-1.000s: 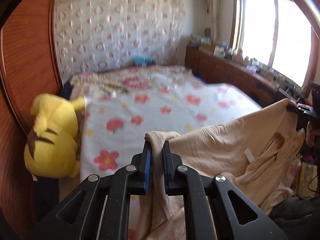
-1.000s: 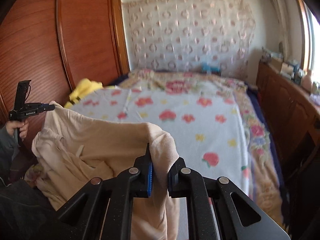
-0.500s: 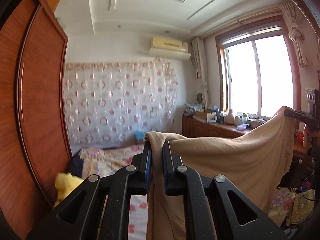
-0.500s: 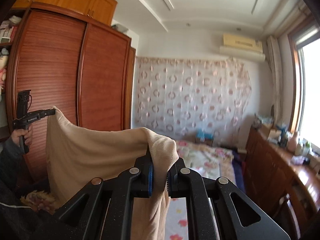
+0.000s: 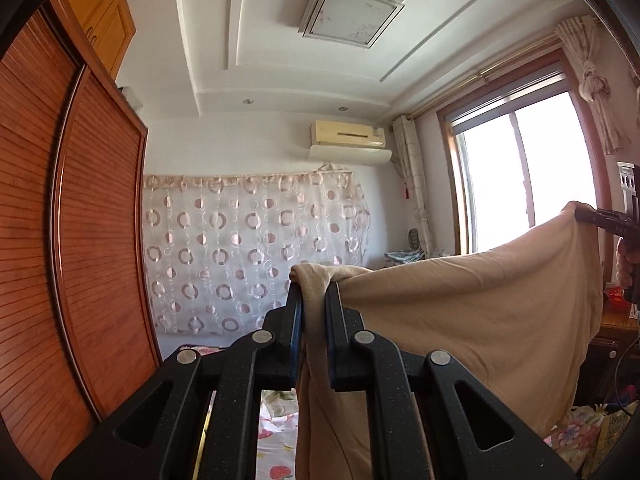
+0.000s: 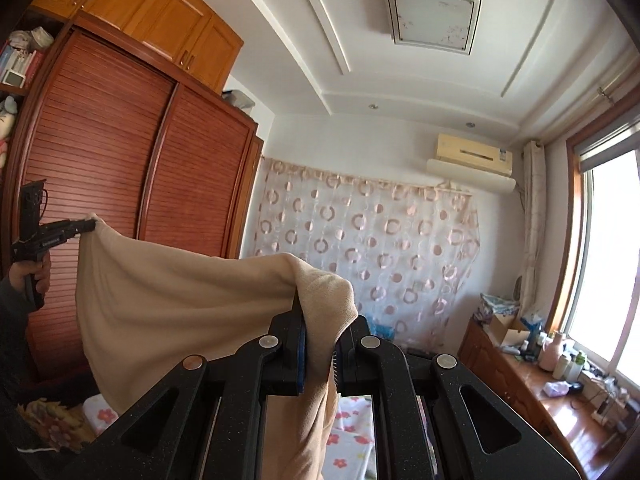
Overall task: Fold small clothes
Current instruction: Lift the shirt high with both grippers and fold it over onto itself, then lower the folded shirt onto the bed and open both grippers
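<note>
A beige garment (image 5: 472,312) hangs stretched in the air between my two grippers. My left gripper (image 5: 314,292) is shut on one top corner, and cloth bunches over its fingertips. My right gripper (image 6: 320,312) is shut on the other top corner. The garment (image 6: 172,304) sags between them and hangs down below both. In the left wrist view the right gripper (image 5: 584,216) shows at the far right, pinching its corner. In the right wrist view the left gripper (image 6: 86,225) shows at the far left, pinching its corner.
The floral bed (image 6: 352,420) lies below, mostly hidden by the garment. A wooden wardrobe (image 6: 120,152) stands on the left. A low cabinet (image 6: 532,392) with bottles runs under the window (image 5: 520,184) on the right. A patterned curtain (image 5: 248,252) covers the far wall.
Both grippers have risen and tilted upward with the garment, so the views now show ceiling instead of bed. The garment has been lifted off the bed and pulled taut.
</note>
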Motion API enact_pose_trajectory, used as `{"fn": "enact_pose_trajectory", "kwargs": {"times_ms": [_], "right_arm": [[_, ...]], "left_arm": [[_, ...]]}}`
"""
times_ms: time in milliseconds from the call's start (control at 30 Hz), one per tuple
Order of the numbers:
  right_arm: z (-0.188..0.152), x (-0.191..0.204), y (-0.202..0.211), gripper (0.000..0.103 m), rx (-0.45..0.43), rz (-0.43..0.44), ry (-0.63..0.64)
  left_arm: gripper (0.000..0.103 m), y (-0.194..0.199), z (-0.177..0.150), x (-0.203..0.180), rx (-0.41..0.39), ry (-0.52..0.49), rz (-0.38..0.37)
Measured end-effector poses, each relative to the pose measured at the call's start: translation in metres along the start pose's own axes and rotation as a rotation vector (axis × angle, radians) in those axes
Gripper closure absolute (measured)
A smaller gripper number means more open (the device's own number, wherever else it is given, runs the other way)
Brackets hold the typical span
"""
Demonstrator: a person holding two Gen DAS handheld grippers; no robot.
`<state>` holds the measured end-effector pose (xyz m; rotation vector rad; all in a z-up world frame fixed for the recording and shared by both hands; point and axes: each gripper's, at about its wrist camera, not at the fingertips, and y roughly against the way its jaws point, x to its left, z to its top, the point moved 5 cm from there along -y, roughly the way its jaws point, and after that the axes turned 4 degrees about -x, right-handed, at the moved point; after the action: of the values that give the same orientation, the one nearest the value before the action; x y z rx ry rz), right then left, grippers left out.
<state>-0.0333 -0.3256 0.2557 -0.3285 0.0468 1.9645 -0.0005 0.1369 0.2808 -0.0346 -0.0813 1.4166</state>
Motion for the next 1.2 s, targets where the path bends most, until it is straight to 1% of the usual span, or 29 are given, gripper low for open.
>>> {"fn": "enact_pose_trajectory", "kwargs": {"times_ms": [67, 100, 133, 167, 233, 300, 367, 433, 567, 667, 733, 800, 833, 867, 900, 933, 1100, 1200], "right_arm": [[-0.013, 0.001, -0.022, 0.093, 0.044, -0.008, 0.001], [-0.012, 0.004, -0.038, 0.093, 0.064, -0.010, 0.000], [-0.021, 0.001, -0.055, 0.093, 0.091, -0.015, -0.001], [-0.022, 0.004, -0.063, 0.093, 0.115, -0.016, -0.005], [-0.044, -0.001, -0.099, 0.093, 0.174, -0.016, -0.004], [-0.065, -0.005, -0.137, 0.093, 0.230, -0.006, -0.015], [-0.093, -0.010, -0.177, 0.093, 0.290, 0.000, -0.027], [-0.126, -0.015, -0.218, 0.093, 0.348, 0.012, -0.066], [-0.176, -0.017, -0.288, 0.093, 0.451, 0.021, -0.094], [-0.204, -0.022, -0.336, 0.093, 0.526, 0.018, -0.092], [-0.216, -0.025, -0.363, 0.093, 0.568, 0.015, -0.098], [-0.214, -0.029, -0.391, 0.093, 0.603, 0.008, -0.115], [-0.219, -0.032, -0.400, 0.093, 0.620, 0.005, -0.123], [-0.212, -0.035, -0.418, 0.093, 0.632, 0.001, -0.128], [-0.214, -0.036, -0.427, 0.093, 0.644, -0.003, -0.133], [-0.209, -0.029, -0.433, 0.093, 0.655, -0.005, -0.137], [-0.240, -0.020, -0.464, 0.093, 0.721, -0.010, -0.155], [-0.251, -0.018, -0.475, 0.093, 0.764, -0.014, -0.151]], "left_arm": [[0.092, -0.021, -0.011, 0.003, 0.031, 0.002, 0.019], [0.092, -0.030, -0.018, 0.004, 0.046, 0.002, 0.028], [0.092, -0.047, -0.029, 0.007, 0.069, 0.000, 0.039], [0.092, -0.060, -0.040, 0.006, 0.091, -0.005, 0.050], [0.092, -0.093, -0.065, 0.011, 0.138, -0.003, 0.066], [0.092, -0.133, -0.100, 0.015, 0.202, -0.003, 0.086], [0.092, -0.175, -0.138, 0.025, 0.266, 0.005, 0.101], [0.092, -0.212, -0.175, 0.034, 0.324, 0.018, 0.116], [0.092, -0.266, -0.232, 0.037, 0.419, 0.029, 0.130], [0.092, -0.306, -0.269, 0.044, 0.490, 0.042, 0.132], [0.092, -0.323, -0.289, 0.048, 0.525, 0.039, 0.135], [0.092, -0.340, -0.305, 0.052, 0.557, 0.035, 0.134], [0.092, -0.346, -0.311, 0.053, 0.569, 0.038, 0.132], [0.092, -0.352, -0.318, 0.055, 0.583, 0.041, 0.130], [0.092, -0.359, -0.323, 0.055, 0.594, 0.043, 0.130], [0.092, -0.364, -0.328, 0.058, 0.604, 0.044, 0.129], [0.092, -0.385, -0.353, 0.060, 0.663, 0.044, 0.120], [0.092, -0.399, -0.369, 0.063, 0.699, 0.044, 0.116]]}}
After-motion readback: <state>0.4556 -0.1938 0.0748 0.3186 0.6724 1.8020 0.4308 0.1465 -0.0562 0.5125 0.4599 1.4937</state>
